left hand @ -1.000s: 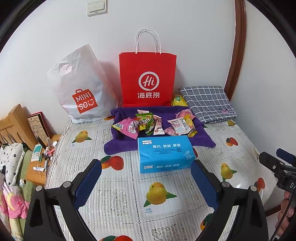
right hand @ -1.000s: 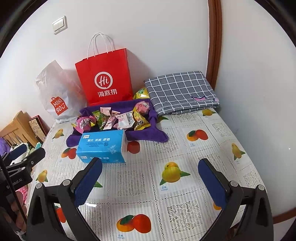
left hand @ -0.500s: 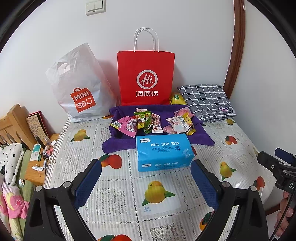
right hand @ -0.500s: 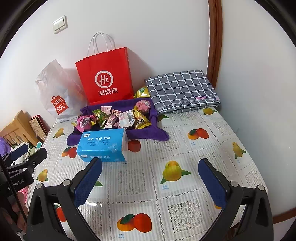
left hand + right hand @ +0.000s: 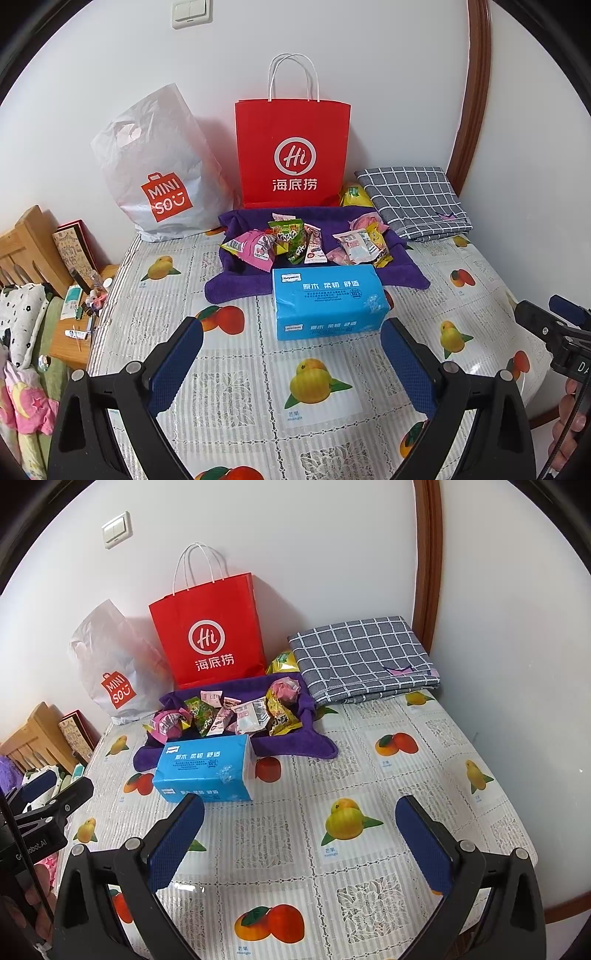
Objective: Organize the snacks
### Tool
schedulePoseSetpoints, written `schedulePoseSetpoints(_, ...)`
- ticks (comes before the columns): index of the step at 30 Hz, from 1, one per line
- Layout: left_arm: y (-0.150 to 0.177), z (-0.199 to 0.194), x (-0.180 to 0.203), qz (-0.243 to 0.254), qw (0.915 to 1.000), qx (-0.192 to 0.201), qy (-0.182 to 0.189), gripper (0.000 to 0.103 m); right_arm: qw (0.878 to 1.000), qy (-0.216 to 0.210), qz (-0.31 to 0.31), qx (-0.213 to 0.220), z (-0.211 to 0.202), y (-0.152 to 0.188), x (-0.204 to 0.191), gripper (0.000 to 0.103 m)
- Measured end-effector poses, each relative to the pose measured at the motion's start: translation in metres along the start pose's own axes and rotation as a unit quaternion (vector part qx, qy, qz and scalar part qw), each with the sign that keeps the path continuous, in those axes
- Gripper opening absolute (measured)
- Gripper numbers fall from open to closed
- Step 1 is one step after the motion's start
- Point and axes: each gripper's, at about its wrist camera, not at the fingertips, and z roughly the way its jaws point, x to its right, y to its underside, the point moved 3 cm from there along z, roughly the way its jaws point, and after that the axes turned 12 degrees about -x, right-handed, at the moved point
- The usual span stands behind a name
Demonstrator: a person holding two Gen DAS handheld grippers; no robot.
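Several small snack packets lie in a pile on a purple towel at the back of the table. A blue tissue pack lies just in front of the towel. A yellow snack bag sits behind, beside the red bag. My left gripper is open and empty, short of the tissue pack. My right gripper is open and empty, to the right of the tissue pack.
A red paper bag and a white MINISO plastic bag stand against the wall. A folded grey checked cloth lies back right. The fruit-print tablecloth covers the table. A wooden bedside shelf is left.
Both grippers have drifted slightly; the scene sits a little lower and closer in the views. Nothing on the table has moved. Both stay open.
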Motion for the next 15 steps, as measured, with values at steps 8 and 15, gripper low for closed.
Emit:
schedulePoseSetpoints(8,0.001,0.0004,0.0005,0.0,1.0,0.0,-0.001,0.098,1.0,-0.001,0.001,0.001,-0.0003,-0.0001,0.0003,0.102)
schedulePoseSetpoints(15,0.0006,0.0001,0.0008,0.001,1.0,-0.001,0.002,0.098,1.0,-0.001,0.001,0.001,0.0003,0.0002,0.0005,0.102)
